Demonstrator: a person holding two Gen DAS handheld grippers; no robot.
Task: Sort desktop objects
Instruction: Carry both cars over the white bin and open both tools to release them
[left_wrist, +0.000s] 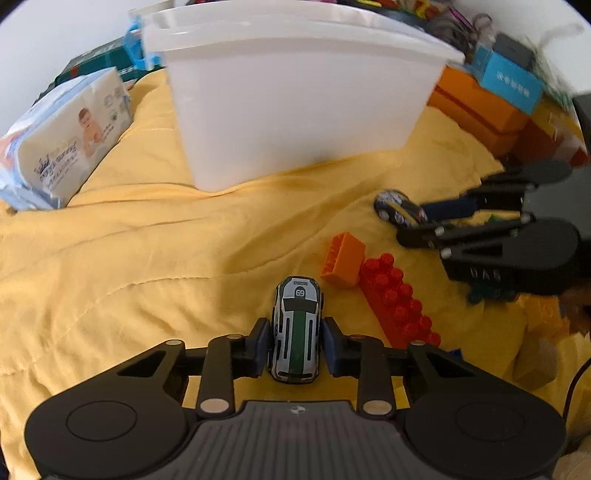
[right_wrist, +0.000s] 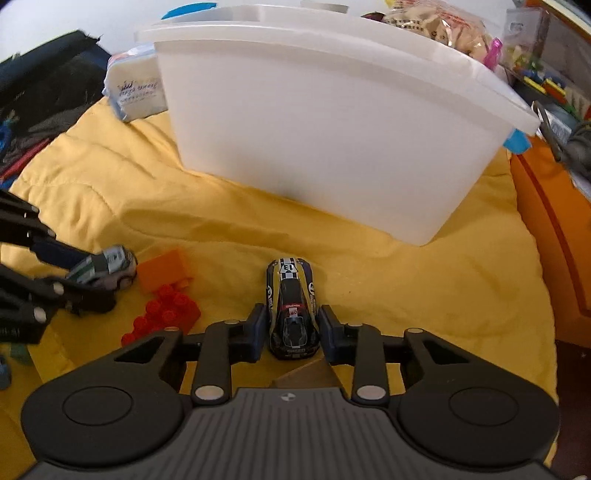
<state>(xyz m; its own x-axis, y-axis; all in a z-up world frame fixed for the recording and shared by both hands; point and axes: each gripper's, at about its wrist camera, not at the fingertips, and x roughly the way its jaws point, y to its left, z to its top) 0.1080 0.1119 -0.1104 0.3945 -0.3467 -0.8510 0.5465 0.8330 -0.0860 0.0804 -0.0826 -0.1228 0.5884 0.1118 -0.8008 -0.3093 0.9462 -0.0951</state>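
My left gripper (left_wrist: 295, 341) is shut on a white toy car (left_wrist: 296, 330) with a green stripe and the number 69. My right gripper (right_wrist: 291, 326) is shut on a black and yellow toy car (right_wrist: 291, 310) numbered 13. Each car also shows in the other view: the white car (right_wrist: 105, 267) in the right wrist view, the black and yellow car (left_wrist: 397, 206) in the left wrist view. A large white plastic bin (left_wrist: 295, 103) stands ahead on the yellow quilt (left_wrist: 129, 258). An orange brick (left_wrist: 343, 258) and a red brick (left_wrist: 397, 302) lie between the grippers.
A pack of baby wipes (left_wrist: 62, 140) lies left of the bin. Orange boxes (left_wrist: 476, 107) and a blue box (left_wrist: 513, 81) stand at the right. A dark bag (right_wrist: 44, 81) lies at the far left in the right wrist view. Cluttered items sit behind the bin (right_wrist: 332, 122).
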